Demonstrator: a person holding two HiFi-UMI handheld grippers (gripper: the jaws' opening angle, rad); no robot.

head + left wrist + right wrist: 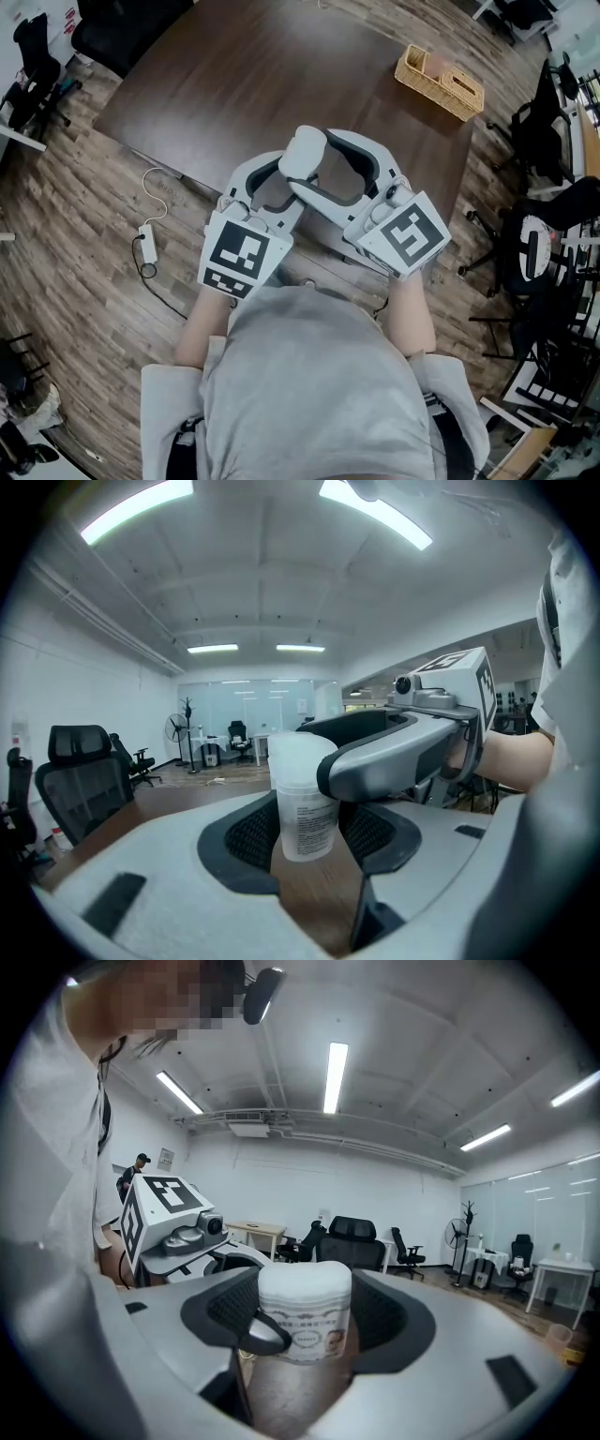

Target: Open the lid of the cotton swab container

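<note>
Over the worktop's (281, 75) near edge, left gripper's (307, 834) jaws pinching the cotton swab container's (303, 153) clear body, right gripper's (302, 1321) jaws spread wide around its white lid (304, 1283).

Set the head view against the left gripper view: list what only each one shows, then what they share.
Head view only: the wicker basket on the table's far corner, and a cable on the floor. Left gripper view only: the cotton swab container's printed label, a standing fan, ceiling lights. Both: the left gripper holding that container, its lid between the right gripper's jaws.
</note>
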